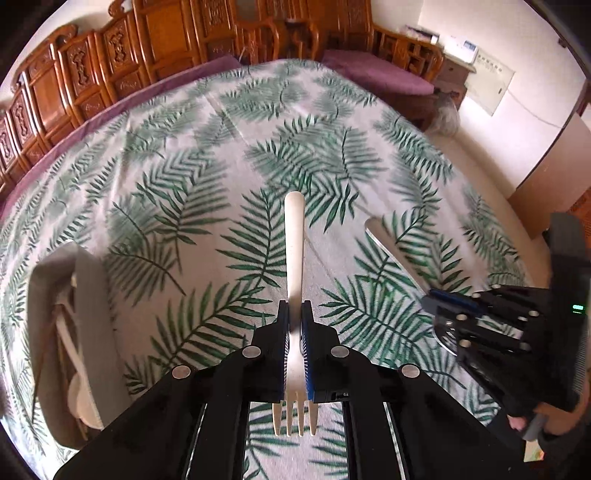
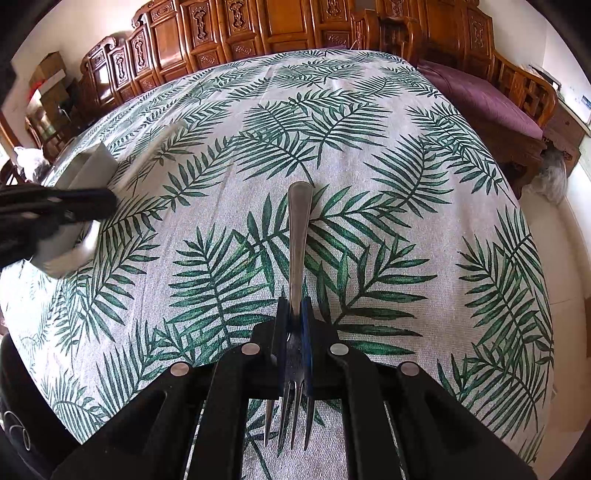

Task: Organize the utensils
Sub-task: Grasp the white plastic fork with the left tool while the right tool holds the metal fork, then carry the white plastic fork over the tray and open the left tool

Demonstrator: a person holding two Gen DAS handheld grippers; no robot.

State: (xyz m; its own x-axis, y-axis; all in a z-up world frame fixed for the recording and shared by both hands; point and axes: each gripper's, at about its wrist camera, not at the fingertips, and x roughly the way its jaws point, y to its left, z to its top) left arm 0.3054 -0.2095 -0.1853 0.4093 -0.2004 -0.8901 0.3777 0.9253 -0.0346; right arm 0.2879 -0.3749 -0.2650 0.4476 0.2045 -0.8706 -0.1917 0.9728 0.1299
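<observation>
My left gripper (image 1: 294,310) is shut on a white fork (image 1: 294,240), pinching its neck. The handle points away over the table and the tines hang back toward the camera. My right gripper (image 2: 294,306) is shut the same way on a metal fork (image 2: 298,236). In the left wrist view the right gripper (image 1: 434,301) stands to the right, with the metal fork's handle (image 1: 391,247) slanting up and left. A grey utensil tray (image 1: 88,295) lies at the left and holds white utensils (image 1: 79,398). In the right wrist view the left gripper (image 2: 92,203) is a blur in front of that tray (image 2: 88,166).
A palm-leaf tablecloth (image 2: 388,184) covers the table. Carved wooden chairs (image 2: 207,29) line the far side, and a bench with a purple cushion (image 2: 487,99) stands at the right. The table edge drops to a pale floor (image 1: 480,162) on the right.
</observation>
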